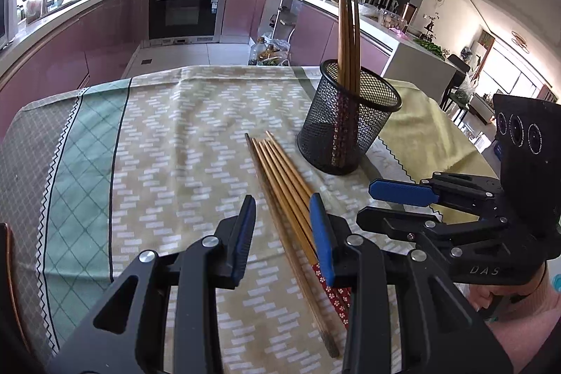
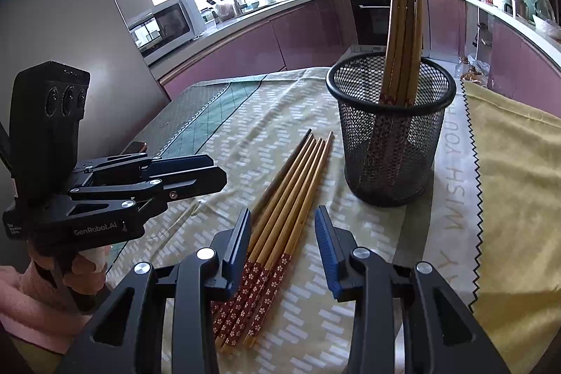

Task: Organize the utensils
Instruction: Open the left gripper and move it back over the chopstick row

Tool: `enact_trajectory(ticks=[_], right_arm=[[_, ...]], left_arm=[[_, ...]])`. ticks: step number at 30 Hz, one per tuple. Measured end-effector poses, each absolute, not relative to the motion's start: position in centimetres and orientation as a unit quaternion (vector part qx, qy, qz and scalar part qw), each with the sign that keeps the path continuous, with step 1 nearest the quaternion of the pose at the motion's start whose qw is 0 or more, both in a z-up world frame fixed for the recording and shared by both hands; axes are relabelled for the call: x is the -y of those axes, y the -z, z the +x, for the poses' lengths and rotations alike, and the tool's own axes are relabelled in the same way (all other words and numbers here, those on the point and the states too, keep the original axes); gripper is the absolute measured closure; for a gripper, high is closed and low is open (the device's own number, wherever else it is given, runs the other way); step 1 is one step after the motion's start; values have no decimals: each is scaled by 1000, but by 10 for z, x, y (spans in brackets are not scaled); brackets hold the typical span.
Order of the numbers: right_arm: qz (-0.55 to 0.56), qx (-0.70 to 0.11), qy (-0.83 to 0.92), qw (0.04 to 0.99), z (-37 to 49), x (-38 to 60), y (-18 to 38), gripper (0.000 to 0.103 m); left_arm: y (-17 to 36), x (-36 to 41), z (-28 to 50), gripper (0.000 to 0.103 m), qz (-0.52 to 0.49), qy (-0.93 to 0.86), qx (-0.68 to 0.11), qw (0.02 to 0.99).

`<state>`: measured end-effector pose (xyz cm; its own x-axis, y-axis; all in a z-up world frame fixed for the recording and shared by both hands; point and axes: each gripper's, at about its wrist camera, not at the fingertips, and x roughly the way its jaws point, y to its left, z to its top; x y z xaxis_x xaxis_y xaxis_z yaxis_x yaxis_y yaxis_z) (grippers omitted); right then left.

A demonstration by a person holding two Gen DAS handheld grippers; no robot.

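Observation:
Several bamboo chopsticks with red flowered ends [image 1: 280, 177] [image 2: 291, 191] lie side by side on the tablecloth. A black mesh cup [image 1: 345, 125] [image 2: 389, 128] stands just beyond them with several chopsticks [image 1: 349, 34] [image 2: 403, 30] upright inside. My left gripper [image 1: 282, 230] is open above the loose chopsticks, holding nothing; it also shows in the right wrist view [image 2: 196, 174]. My right gripper [image 2: 284, 244] is open over the chopsticks' red ends, empty; it also shows at right in the left wrist view [image 1: 399, 198].
A patterned tablecloth [image 1: 168, 135] covers the table, with a yellow cloth [image 2: 515, 170] at the right. Kitchen counters, an oven [image 1: 184, 9] and a microwave [image 2: 164, 23] stand beyond the table's far edge.

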<state>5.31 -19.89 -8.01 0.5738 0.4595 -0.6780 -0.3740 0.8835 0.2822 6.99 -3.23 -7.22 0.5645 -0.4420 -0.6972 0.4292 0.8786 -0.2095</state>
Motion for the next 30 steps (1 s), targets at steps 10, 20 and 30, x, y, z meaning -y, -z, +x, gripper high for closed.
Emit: enact_trajectory(ticks=[10, 20, 30], right_arm=[[47, -418, -225, 879, 50, 196, 91, 68], [36, -425, -215, 879, 50, 193, 95, 68], [16, -439, -191, 878, 63, 184, 103, 69]], left_arm=[[90, 36, 63, 71, 1, 242, -418, 875], [99, 38, 60, 71, 3, 246, -431, 868], [108, 48, 68, 73, 20, 234, -439, 867]])
